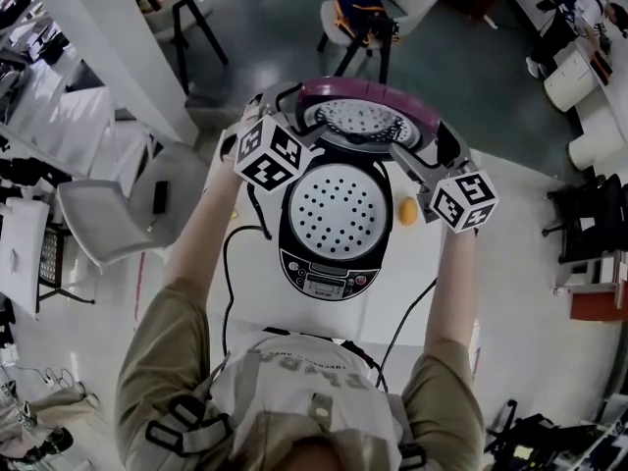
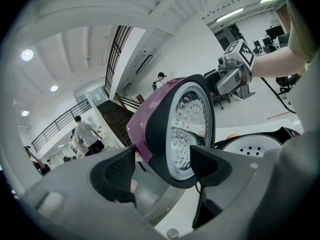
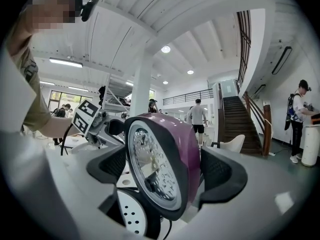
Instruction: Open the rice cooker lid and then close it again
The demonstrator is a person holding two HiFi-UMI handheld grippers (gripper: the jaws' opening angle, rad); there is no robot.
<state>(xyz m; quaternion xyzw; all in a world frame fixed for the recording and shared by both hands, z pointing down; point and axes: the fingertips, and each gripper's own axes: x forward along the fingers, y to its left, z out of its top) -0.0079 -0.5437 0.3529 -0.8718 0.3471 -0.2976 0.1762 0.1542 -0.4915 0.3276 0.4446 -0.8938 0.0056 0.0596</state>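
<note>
Now, forearms (image 1: 201, 234) outstretched over the rice cooker (image 1: 324, 281), our left claw (image 2: 162, 166) and right claw (image 3: 165, 171) clamp its raised lid (image 1: 378, 92).

We see a dark glossy floor (image 1: 275, 37) and a white chair (image 1: 108, 219) beside the white table (image 1: 417, 248). Beyond, we make out a staircase (image 3: 248, 124), a white column (image 3: 141, 84) and round ceiling lights (image 3: 165, 49).
</note>
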